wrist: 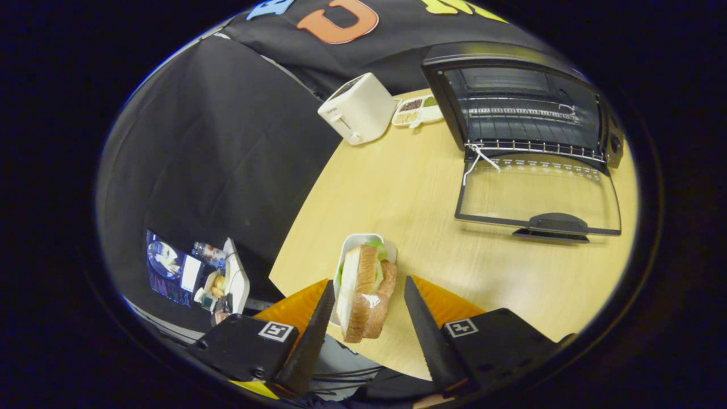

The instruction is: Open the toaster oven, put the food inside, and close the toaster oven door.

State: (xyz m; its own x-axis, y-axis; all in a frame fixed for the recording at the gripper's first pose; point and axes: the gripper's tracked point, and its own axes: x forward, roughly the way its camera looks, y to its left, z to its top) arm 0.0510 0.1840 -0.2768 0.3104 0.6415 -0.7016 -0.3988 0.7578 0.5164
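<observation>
A sandwich of toasted bread with green lettuce stands on edge in a small white dish near the table's front corner. My gripper is open, one black finger on each side of the sandwich; a small gap shows at the right finger. The black toaster oven stands beyond, at the far right of the table. Its glass door lies folded down flat, handle toward me, and the wire rack inside is bare.
A white pop-up toaster and a white compartment tray sit at the back of the wooden table, left of the oven. The table's edge runs diagonally at my left; a screen and clutter lie below it.
</observation>
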